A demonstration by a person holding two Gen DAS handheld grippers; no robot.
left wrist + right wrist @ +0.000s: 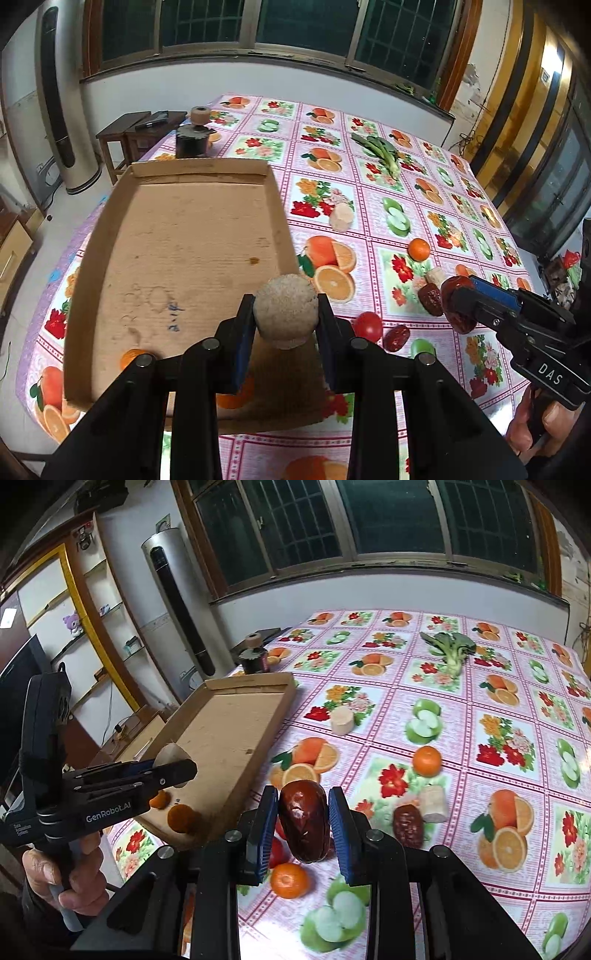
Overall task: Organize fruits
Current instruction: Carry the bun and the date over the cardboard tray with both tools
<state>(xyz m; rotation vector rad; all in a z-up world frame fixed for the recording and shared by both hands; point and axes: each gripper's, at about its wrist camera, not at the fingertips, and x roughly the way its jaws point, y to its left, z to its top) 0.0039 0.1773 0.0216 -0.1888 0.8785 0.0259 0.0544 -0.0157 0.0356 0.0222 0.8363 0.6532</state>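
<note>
My left gripper (285, 317) is shut on a pale rough round piece (286, 314), held over the near right edge of a shallow cardboard tray (177, 236). It also shows in the right wrist view (171, 760). My right gripper (303, 823) is shut on a dark red date (303, 819), held above the table to the right of the tray. In the left wrist view the date (456, 302) shows at the right. Two oranges (183, 818) lie in the tray's near end.
On the fruit-print tablecloth (480, 686) lie an orange (427, 760), another orange (289, 880), a second date (407, 825), pale chunks (341, 720), a red tomato (368, 326) and a green vegetable (450, 650). A dark jar (192, 142) stands behind the tray.
</note>
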